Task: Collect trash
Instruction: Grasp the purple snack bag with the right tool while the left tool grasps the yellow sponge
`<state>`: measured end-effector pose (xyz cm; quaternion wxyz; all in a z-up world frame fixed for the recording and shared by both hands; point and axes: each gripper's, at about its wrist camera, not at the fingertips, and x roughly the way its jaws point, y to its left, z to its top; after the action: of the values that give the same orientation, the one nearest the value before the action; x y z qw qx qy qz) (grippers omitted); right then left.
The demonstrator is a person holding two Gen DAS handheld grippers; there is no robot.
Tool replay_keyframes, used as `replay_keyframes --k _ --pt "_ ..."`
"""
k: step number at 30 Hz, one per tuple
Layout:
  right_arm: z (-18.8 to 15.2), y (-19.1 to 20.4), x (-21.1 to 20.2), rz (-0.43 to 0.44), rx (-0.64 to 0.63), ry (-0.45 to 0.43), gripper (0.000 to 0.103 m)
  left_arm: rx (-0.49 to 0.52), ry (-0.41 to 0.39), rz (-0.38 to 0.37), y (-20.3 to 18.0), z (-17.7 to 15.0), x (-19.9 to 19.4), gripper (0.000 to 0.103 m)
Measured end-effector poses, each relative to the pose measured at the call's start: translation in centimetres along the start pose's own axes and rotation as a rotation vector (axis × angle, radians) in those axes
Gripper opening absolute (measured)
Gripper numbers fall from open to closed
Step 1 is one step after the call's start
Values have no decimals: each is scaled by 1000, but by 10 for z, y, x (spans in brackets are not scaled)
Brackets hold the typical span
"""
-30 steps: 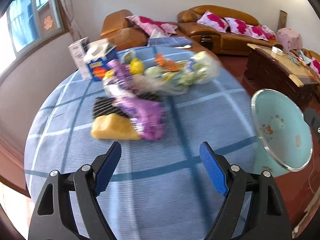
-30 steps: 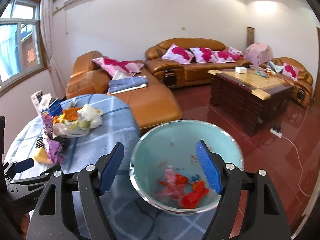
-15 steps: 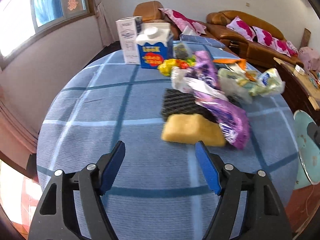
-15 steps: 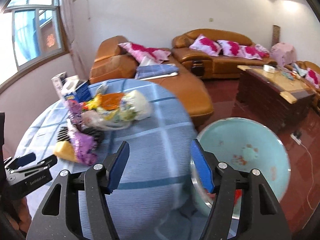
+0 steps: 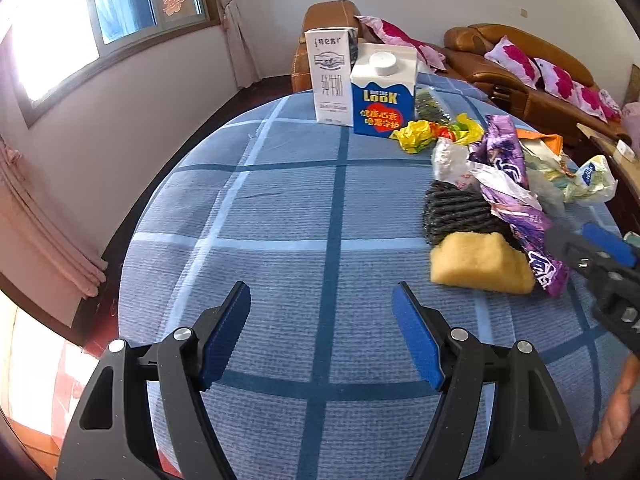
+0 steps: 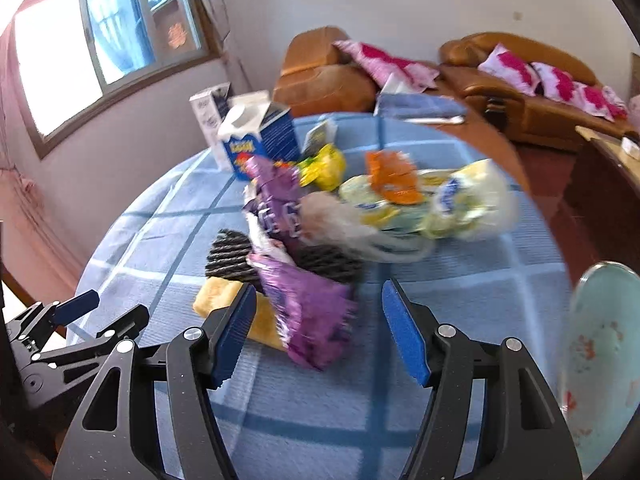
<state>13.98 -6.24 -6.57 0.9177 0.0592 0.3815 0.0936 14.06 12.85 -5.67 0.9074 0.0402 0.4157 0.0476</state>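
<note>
The table's (image 5: 280, 208) window-side half lies bare. Two cartons (image 5: 380, 92) stand at its far edge. A trash heap (image 5: 500, 184) crowds the sofa-side half.

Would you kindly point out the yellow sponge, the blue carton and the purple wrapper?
yellow sponge (image 5: 480, 262), left wrist view, top face.
blue carton (image 5: 382, 110), left wrist view, printed front.
purple wrapper (image 6: 310, 312), right wrist view, crumpled near end.

Crumpled wrappers (image 5: 516, 200) heaped on tablecloth (image 5: 280, 220)

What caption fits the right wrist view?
Open right gripper nears a purple wrapper in the trash pile on the blue checked table.
</note>
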Motion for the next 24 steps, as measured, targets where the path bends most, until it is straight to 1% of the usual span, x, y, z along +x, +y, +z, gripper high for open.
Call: replay_keyframes --k 2,4,5,6,7,9,11,14,17,18,20,23,24 --pt "1 4 12 15 -15 36 64 -4 3 1 1 1 0 72" --pt "0 5 19 16 -29 62 52 -4 2 -1 1 1 0 72" --pt "-2 4 21 26 -27 73 40 -3 0 -2 1 1 0 72" --pt "-3 2 22 39 -21 82 31 -3 -1 -3 1 1 0 72" --pt "-4 0 22 59 -10 88 26 -4 -1 -4 1 1 0 72" --pt "-6 -3 17 75 -2 81 22 -6 -1 -5 0 1 0 72" --pt "-8 -4 5 88 -8 50 21 -4 -1 -8 -2 1 0 72" --pt "-7 -9 -19 102 3 -13 21 -2 -7 -21 -7 2 -3 72" --pt "-6 -15 -41 97 5 -76 21 7 -13 -30 -15 4 -5 73" --pt "-7 -17 -48 84 0 -98 21 7 -13 -38 -18 5 -6 74" --pt "-10 -22 -61 29 -11 -139 21 7 -13 -51 -25 7 -6 75" --pt "-17 -35 -70 -50 -1 -165 21 29 -13 -83 -44 13 -4 76" --pt "-18 -39 -70 -61 8 -165 21 35 -15 -93 -51 15 -3 76"
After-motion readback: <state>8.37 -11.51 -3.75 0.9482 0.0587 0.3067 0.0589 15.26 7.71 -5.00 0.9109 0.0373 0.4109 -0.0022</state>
